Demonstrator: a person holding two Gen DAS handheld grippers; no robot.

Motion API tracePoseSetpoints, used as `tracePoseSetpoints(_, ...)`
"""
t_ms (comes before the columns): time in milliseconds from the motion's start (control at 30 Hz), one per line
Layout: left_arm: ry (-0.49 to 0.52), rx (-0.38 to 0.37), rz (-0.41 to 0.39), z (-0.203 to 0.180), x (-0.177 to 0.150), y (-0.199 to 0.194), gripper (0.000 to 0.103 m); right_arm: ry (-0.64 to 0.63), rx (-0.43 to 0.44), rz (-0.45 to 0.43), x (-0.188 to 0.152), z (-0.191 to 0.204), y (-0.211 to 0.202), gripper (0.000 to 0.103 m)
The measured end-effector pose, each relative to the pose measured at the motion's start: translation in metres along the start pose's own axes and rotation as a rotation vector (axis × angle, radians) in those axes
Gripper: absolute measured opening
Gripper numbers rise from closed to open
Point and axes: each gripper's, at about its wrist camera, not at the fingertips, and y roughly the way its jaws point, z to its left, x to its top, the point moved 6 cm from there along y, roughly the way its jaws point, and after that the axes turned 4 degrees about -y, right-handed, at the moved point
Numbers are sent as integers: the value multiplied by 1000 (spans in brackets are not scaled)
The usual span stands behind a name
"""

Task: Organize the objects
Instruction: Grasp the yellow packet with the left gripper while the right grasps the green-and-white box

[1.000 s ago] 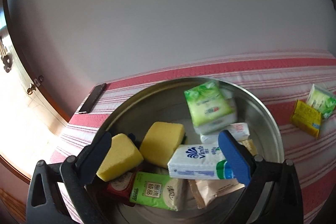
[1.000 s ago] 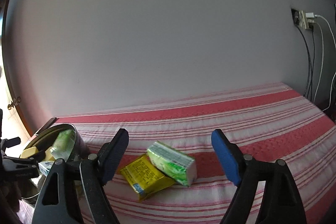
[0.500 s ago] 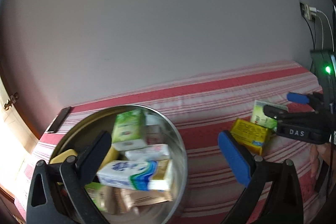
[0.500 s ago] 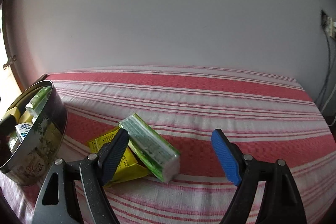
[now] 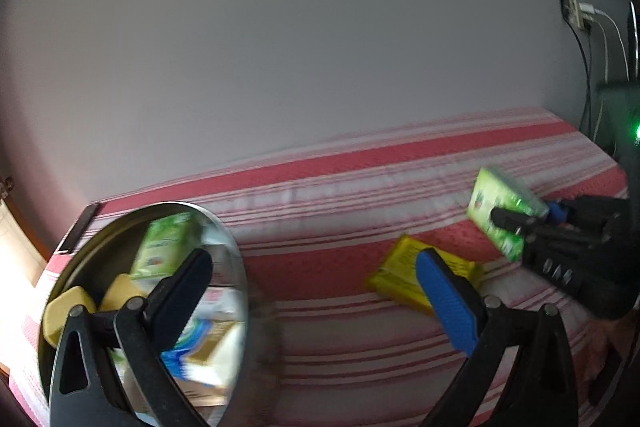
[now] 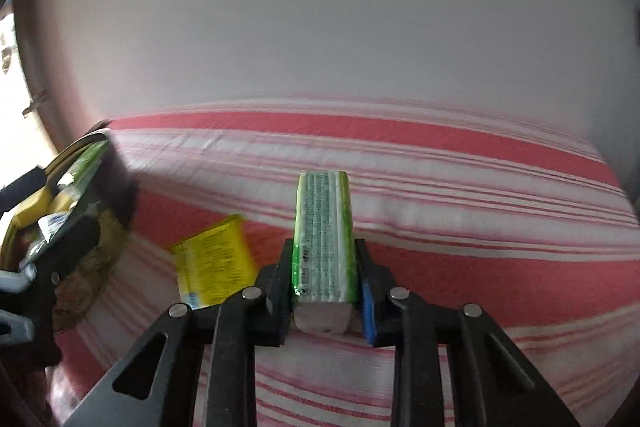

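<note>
Green tissue pack [image 6: 323,239] sits clamped between my right gripper [image 6: 325,291] pads, gripped across its narrow sides so the long end sticks forward, off the striped bed cover [image 6: 440,187]. Yellow packet [image 6: 214,263] lies flat on the cover just left of it, not yet collected. Left gripper [image 5: 316,291] spread wide with nothing in it, hanging between the round metal tin [image 5: 234,255] near the bed's left edge and the yellow packet, judged ready to take it. Tin already holds sponges and tissue packs; my pack likely goes there next
</note>
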Motion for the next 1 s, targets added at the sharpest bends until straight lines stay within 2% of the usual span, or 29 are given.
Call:
tracePoseSetpoints(133,61,-36,50,-27,-6,16,103,98,-42,-7,-6,-27,-8,29)
tracePoseSetpoints(233,87,-106,95,-42,-11,28,103,107,-59,-15,-8,-31,-12,29)
tracePoseSetpoints(433,86,-211,176,-54,-21,42,103,125,-72,-12,-10,-34,-15,29)
tracePoseSetpoints(700,29,-304,253,-55,-26,53,103,117,-99,4,-8,-30,-8,29)
tracePoseSetpoints(833,26,-345,273,-58,-32,53,91,109,-117,9,-7,-27,-5,29)
tracePoseSetpoints(1000,69,-341,255,-60,-34,48,81,105,-150,-2,-7,-27,-7,29)
